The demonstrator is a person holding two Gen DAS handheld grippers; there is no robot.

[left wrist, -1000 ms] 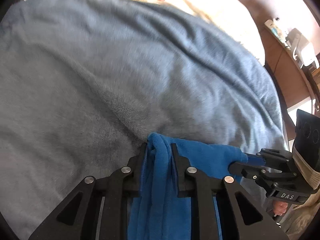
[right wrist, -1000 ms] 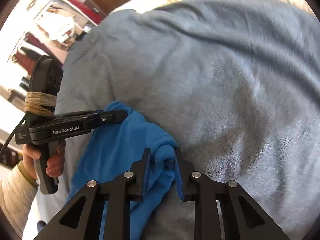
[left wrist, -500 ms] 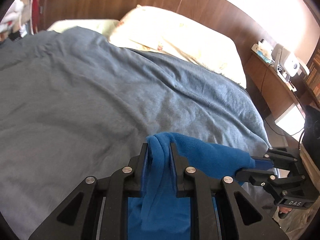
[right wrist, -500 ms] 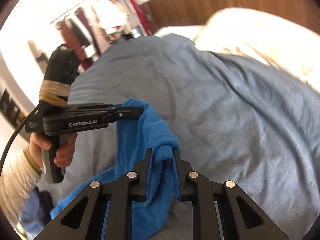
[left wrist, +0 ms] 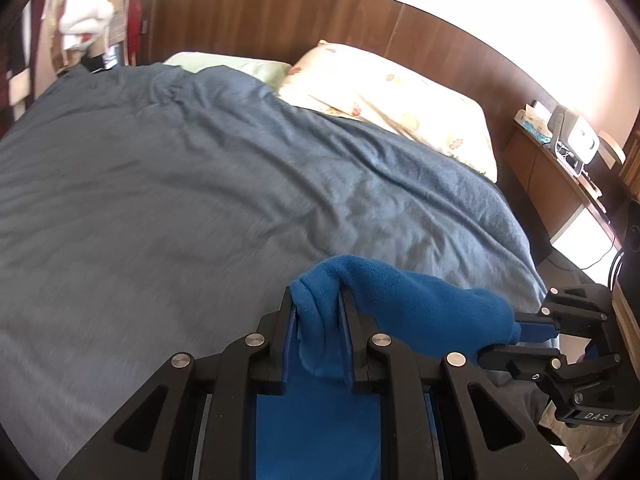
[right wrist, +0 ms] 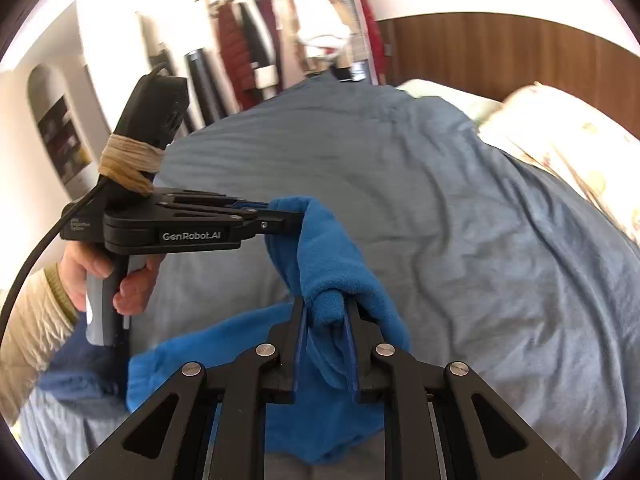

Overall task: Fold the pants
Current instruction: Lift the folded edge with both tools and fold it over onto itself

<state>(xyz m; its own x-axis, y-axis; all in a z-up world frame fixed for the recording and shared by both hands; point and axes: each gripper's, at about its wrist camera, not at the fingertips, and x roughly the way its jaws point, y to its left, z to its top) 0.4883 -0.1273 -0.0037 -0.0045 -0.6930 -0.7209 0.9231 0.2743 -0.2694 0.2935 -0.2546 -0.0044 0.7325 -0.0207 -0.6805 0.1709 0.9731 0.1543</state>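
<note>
**Both tongs up with the pants, the lay-down comes next**

Nearest to us, the left tongs [left wrist: 318, 320] are clamped tight on a bunched edge of the blue fleece pants [left wrist: 404, 304], cloth squeezed between the two fingers and spilling down below them. Same story in the right wrist view: the right tongs [right wrist: 326, 320] are pinched on another gathered fold of the pants [right wrist: 328, 264], with the rest of the garment hanging loose beneath, out of sight past the bottom of the frame.

Just beyond, each camera catches its partner. The right tongs [left wrist: 516, 336] show at the right edge of the left view, closed on the far end of that stretched band of fleece. The left tongs [right wrist: 296, 218] reach in from the left of the right view, gripping the top of the cloth, the person's left hand [right wrist: 112, 280] wrapped round the handle.

So the pants are held up off the bed, an edge strung between the two grips. My read: this is the lift-and-spread step, not a fold yet.

Farther out lies the grey-blue duvet [left wrist: 200, 192], wrinkled but open, then the floral pillow [left wrist: 392, 96] and the wooden headboard [left wrist: 320, 16].

The next move likely calls for carrying the garment out over the duvet, drawing the tongs apart so the edge pulls straight, then lowering it flat without letting the legs twist underneath.
</note>
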